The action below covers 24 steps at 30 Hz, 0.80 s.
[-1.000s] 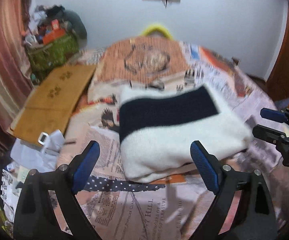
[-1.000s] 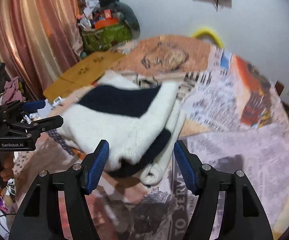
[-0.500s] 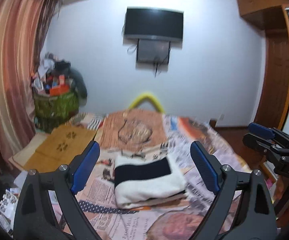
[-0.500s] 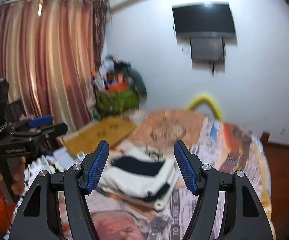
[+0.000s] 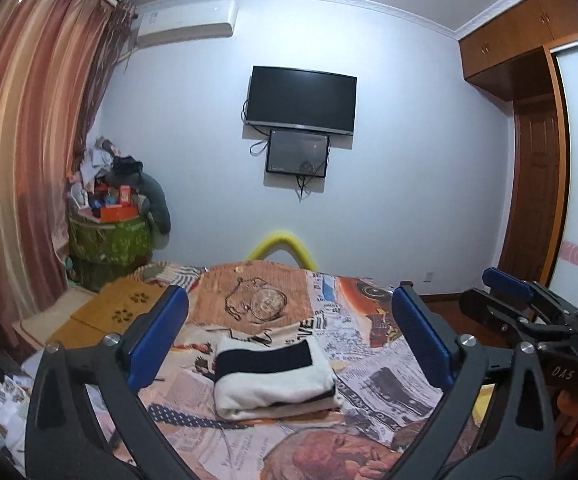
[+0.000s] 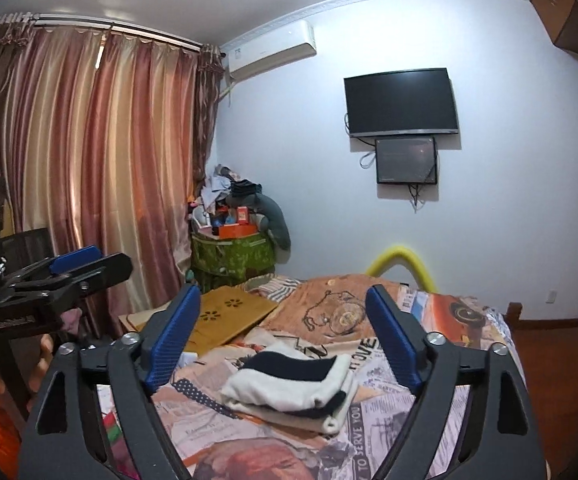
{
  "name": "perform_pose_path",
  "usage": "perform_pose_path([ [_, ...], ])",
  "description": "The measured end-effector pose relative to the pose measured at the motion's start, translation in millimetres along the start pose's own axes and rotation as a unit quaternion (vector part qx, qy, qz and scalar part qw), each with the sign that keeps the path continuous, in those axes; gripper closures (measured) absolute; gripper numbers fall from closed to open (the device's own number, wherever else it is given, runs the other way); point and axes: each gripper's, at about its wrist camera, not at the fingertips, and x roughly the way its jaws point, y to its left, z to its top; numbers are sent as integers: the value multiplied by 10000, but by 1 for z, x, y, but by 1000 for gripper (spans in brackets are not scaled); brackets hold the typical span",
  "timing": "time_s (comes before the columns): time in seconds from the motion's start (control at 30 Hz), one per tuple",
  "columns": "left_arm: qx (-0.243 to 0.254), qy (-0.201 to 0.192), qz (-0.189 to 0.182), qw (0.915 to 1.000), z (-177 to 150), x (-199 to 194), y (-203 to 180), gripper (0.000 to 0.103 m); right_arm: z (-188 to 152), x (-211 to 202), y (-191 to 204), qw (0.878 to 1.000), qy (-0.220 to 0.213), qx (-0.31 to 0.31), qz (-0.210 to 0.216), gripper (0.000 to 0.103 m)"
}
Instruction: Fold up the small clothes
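Observation:
A folded white knit garment [image 5: 273,376] with a dark navy band lies in a neat stack on the newspaper-print bedspread [image 5: 373,380]. The right wrist view shows the same garment [image 6: 289,388] from its corner. My left gripper [image 5: 289,336] hangs well above and back from it, its jaws opening wide with nothing between the blue pads. My right gripper [image 6: 285,340] is likewise raised and back, jaws opening, nothing held. Each gripper also appears in the other's view: the right gripper [image 5: 505,292] at the right edge, the left gripper [image 6: 77,264] at the left edge.
A dotted navy cloth strip [image 5: 185,416] lies in front of the garment. A wooden board [image 5: 113,312] rests on the bed's left side, beside a green bin [image 5: 109,244] piled with clutter. Curtains [image 6: 89,184] hang left; a TV [image 5: 301,100] is on the far wall.
Both grippers pulled up and back from the garment, tilting toward level, so the room's wall came into view. Both pairs of jaws stand wider than before. The garment stays folded on the bed.

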Motion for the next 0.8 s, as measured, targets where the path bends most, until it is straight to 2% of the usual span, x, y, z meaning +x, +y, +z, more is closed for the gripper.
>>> perform_pose_path([
  [0.1,-37,20,35,10000,-2,0,1,0,-1,-3,1,9999,-51,-16,-160,0],
  [0.8,2,115,52,9999,-10,7,0,0,-7,-2,0,9997,110,86,-213,0],
])
